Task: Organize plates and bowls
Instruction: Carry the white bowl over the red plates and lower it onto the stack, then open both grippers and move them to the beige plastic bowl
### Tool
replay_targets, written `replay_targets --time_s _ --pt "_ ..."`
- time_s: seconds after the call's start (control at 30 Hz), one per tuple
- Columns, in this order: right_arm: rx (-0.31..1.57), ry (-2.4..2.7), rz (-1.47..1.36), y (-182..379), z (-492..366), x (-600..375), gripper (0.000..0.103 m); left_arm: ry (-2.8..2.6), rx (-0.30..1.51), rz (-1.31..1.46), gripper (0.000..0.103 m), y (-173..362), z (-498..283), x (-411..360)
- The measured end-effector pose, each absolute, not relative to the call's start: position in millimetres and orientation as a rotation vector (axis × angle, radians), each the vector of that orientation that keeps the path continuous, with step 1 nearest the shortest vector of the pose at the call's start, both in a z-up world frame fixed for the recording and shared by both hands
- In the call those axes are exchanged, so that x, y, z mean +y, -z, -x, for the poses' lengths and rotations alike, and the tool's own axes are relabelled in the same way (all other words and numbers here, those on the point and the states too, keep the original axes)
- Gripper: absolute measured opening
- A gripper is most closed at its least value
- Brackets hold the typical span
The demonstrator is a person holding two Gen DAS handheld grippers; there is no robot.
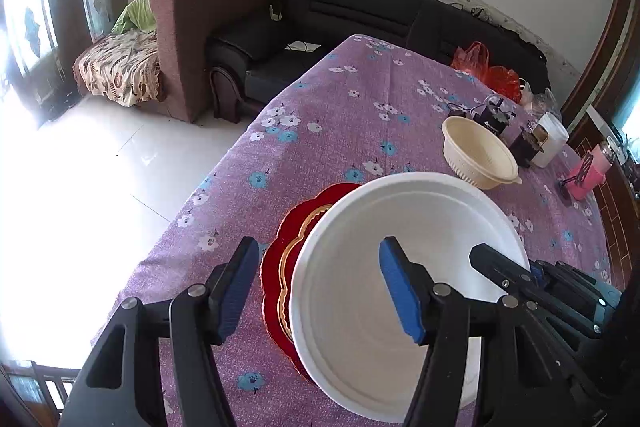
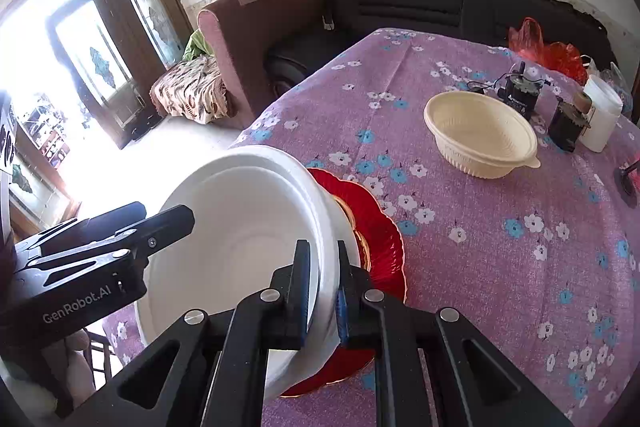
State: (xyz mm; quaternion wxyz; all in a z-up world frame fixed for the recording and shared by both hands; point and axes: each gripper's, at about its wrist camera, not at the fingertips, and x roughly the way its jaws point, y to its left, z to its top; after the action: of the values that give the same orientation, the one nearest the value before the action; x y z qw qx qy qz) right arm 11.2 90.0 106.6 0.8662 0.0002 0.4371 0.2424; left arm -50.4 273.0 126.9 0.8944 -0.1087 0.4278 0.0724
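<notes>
White bowl [image 2: 240,239]: we see it held above the near edge of the table [image 1: 360,115], tilted, its open mouth turned toward the left side of the table and toward us.
Red plate [image 2: 380,239]: it lies flat on the purple flowered cloth just under the white bowl; its scalloped rim carries a gold line.
Cream bowl [image 1: 478,153]: it stands upright, mouth up, toward the far right corner of the table, well apart from the white bowl.
Right gripper [image 2: 322,291]: we see its jaws pressed onto the white bowl's rim, one pad inside, one outside.
Left gripper [image 1: 320,291]: its jaws stand spread; one blue pad hangs in front of the bowl's inside, the other over the cloth; we see neither pressing on the bowl.
Only in the left view: the plate's gold inner ring, and a pink thing at the table's right edge.
Only in the right view: the pinch on the rim, and the bowl's outer wall.
Hard to make out: most of the plate is hidden by the bowl; the dark jars [image 2: 566,125] and white tub [image 2: 602,117] by the cream bowl are too small to read.
</notes>
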Motion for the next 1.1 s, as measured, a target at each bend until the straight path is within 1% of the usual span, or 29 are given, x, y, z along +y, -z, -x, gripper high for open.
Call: replay_targets --time_s 0.03,0.07,0.13,0.17,0.2,0.23,0.33,0.43,0.5,0.57,0.63,0.83,1.0,1.03,1.07,1.1 --pt "0.905 -0.51 -0.005 -108 -12 90 0.013 -0.15 0.878 0.235 0.062 -129 52 275" --pt "0.894 -0.516 -0.014 -109 -12 90 0.017 -0.148 0.869 0.245 0.062 -131 55 277" --pt "0.876 -0.524 -0.045 -111 -13 87 0.031 -0.133 0.844 0.278 0.063 -136 60 281" --pt "0.864 -0.528 -0.063 -113 -14 84 0.043 -0.125 0.832 0.293 0.065 -139 63 282" --pt "0.846 -0.53 -0.08 -116 -13 81 0.053 -0.118 0.82 0.303 0.066 -142 66 281" --pt "0.834 -0.531 -0.09 -118 -14 79 0.056 -0.111 0.805 0.311 0.067 -145 69 281" --pt "0.795 -0.529 -0.128 -130 -11 68 0.057 -0.087 0.768 0.318 0.068 -157 80 275" --pt "0.751 -0.51 -0.144 -145 -5 50 0.057 -0.04 0.746 0.312 0.075 -170 89 260" --pt "0.726 -0.478 -0.135 -155 -2 33 0.057 0.002 0.735 0.293 0.077 -179 91 246" --pt "0.709 -0.448 -0.136 -164 -2 12 0.057 0.059 0.739 0.281 0.08 -187 89 229" --pt "0.694 -0.4 -0.141 -175 -5 -13 0.057 0.129 0.762 0.283 0.081 -193 82 213" --pt "0.676 -0.313 -0.259 -211 -20 -93 0.057 0.224 0.898 0.296 0.081 -203 32 173" --pt "0.642 -0.222 -0.232 -232 -46 -122 0.06 0.226 0.996 0.249 0.081 -211 -31 159" --pt "0.655 -0.218 -0.238 -231 -54 -125 0.06 0.216 1.013 0.223 0.082 -211 -48 155" --pt "0.669 -0.219 -0.249 -227 -63 -127 0.06 0.207 1.031 0.203 0.087 -208 -62 154" --pt "0.687 -0.225 -0.27 -218 -73 -127 0.06 0.204 1.048 0.193 0.088 -205 -75 154"
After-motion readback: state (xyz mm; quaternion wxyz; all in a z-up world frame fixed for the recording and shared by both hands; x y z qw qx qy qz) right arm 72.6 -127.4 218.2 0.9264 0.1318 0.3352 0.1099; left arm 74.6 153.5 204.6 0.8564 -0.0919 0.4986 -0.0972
